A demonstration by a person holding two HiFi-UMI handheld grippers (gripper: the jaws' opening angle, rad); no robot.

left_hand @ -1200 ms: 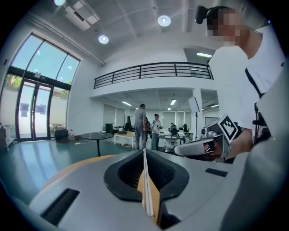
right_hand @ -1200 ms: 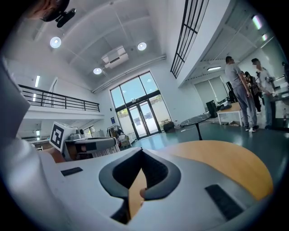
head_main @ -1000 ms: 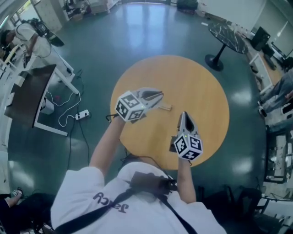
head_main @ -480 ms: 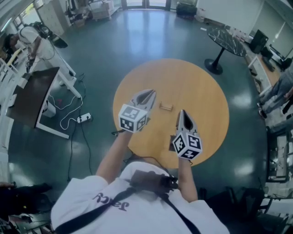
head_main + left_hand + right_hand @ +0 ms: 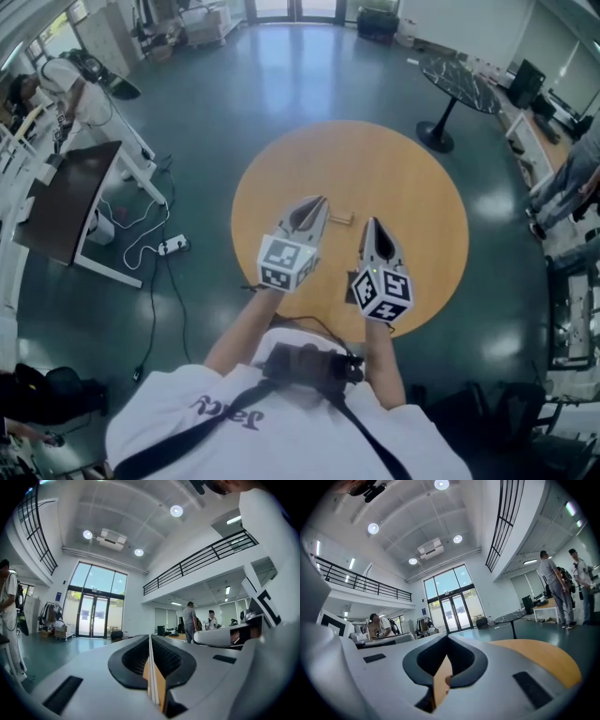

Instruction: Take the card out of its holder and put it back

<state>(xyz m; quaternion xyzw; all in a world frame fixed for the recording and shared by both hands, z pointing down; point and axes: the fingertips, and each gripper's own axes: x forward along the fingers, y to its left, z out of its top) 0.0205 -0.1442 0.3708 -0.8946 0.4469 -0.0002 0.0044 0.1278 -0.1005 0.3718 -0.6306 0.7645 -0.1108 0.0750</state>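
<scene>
Card [image 5: 151, 684], thin and white, stood edge-on, clenched between the pads of the left claw [image 5: 317, 208]. Right claw [image 5: 372, 229] was clenched on nothing. Small wooden holder [image 5: 339, 218] lay on the round desk [image 5: 412, 169] between both tips, at the left tip's 3 o'clock.

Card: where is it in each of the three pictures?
Head view: too thin to see; it would be at the tip of the left gripper, near the wooden holder on the round table.
Left gripper view: low centre, the card edge-on, a thin white strip pinched between the shut tongs.
Right gripper view: not in it.
Shared landmark: the tall glass doors, in both gripper views.
</scene>
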